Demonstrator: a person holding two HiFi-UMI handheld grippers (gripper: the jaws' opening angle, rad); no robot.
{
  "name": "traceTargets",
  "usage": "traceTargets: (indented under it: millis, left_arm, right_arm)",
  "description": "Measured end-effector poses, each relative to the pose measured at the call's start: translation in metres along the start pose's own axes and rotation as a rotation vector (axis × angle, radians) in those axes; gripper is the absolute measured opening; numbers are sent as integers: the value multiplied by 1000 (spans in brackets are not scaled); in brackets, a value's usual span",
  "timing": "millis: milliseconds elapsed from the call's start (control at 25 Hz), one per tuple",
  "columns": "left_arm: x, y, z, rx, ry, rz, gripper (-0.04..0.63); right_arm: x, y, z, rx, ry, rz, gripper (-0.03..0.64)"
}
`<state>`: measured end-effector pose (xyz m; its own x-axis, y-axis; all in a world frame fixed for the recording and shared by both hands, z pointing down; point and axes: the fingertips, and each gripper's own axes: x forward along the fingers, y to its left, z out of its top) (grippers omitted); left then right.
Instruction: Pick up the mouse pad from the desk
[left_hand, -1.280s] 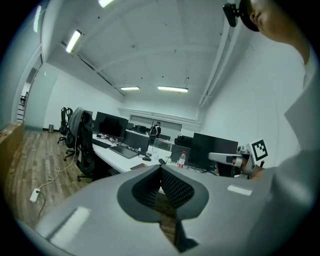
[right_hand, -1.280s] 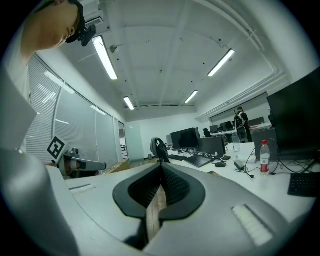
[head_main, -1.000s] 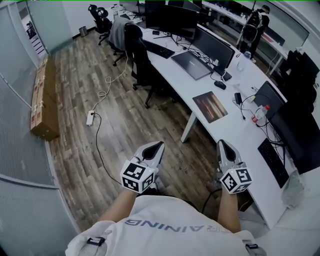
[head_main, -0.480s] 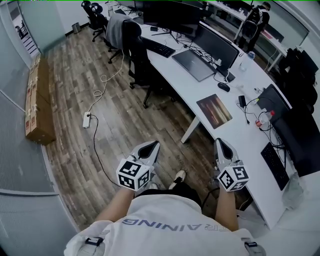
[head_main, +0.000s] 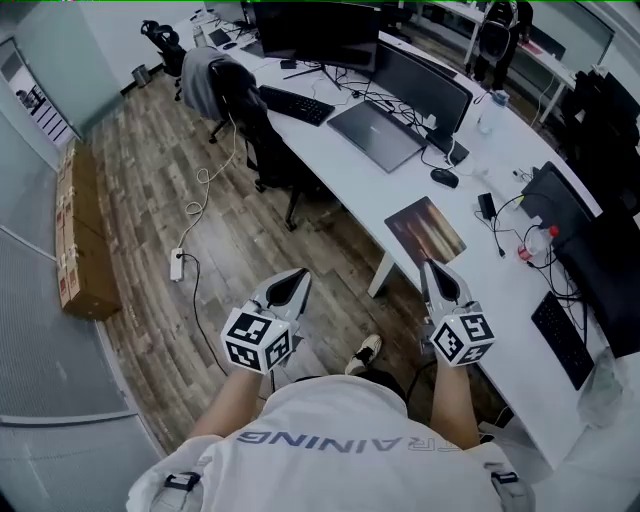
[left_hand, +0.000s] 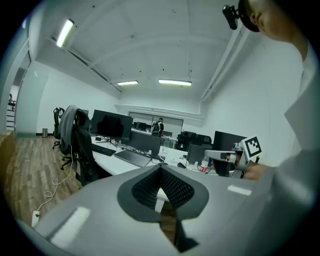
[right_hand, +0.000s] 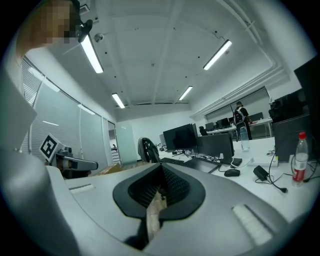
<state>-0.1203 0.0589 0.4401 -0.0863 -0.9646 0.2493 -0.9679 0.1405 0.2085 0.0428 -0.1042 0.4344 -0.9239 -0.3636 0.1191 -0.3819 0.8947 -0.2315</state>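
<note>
**A:** What stood furthest left?

**B:** Cardboard boxes (head_main: 78, 235) along the wall, on the wooden floor (head_main: 200, 210). They had no part in the job.

**A:** And the left gripper?

**B:** The left gripper (head_main: 297, 277) hung over the floor, short of the surface (head_main: 340, 165). Its fingers (left_hand: 142, 192) met tip to tip and nothing was caught between them.

**A:** Where was the mouse pad?

**B:** The mouse pad (head_main: 426, 228) lay flat near the front edge of the surface, untouched. A laptop (head_main: 375, 125) sat further back to its left, and a mouse (head_main: 444, 177) sat just beyond it.

**A:** The right gripper?

**B:** The right gripper (head_main: 437, 268) pointed towards the pad, with its tip close to the pad's near end in the head view. I couldn't tell whether it was over the surface yet. Its fingers (right_hand: 135, 192) were pressed together and empty.

**A:** So which step was that?

**B:** The approach, I judged, as nothing had been grasped.

**A:** What did the next move call for?

**B:** One gripper had to part its fingers and come down to the pad's near edge. The pad looked thin and lay flush, so a finger would have to slip under that edge before closing.
</note>
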Motion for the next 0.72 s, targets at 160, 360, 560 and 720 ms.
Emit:
traceTargets:
  millis: [160, 360, 560, 720]
  left_arm:
    - [61, -7, 24, 27, 1, -45, 0]
    - [133, -24, 44, 49, 28, -103, 0]
    - [193, -38, 56, 50, 27, -177, 0]
    - [227, -35, 59, 45, 54, -231, 0]
  right_arm:
    - [16, -56, 17, 13, -21, -54, 14]
    - [28, -119, 28, 39, -1, -108, 14]
    - [41, -174, 28, 54, 8, -158, 12]
    - [54, -193, 22, 84, 16, -205, 14]
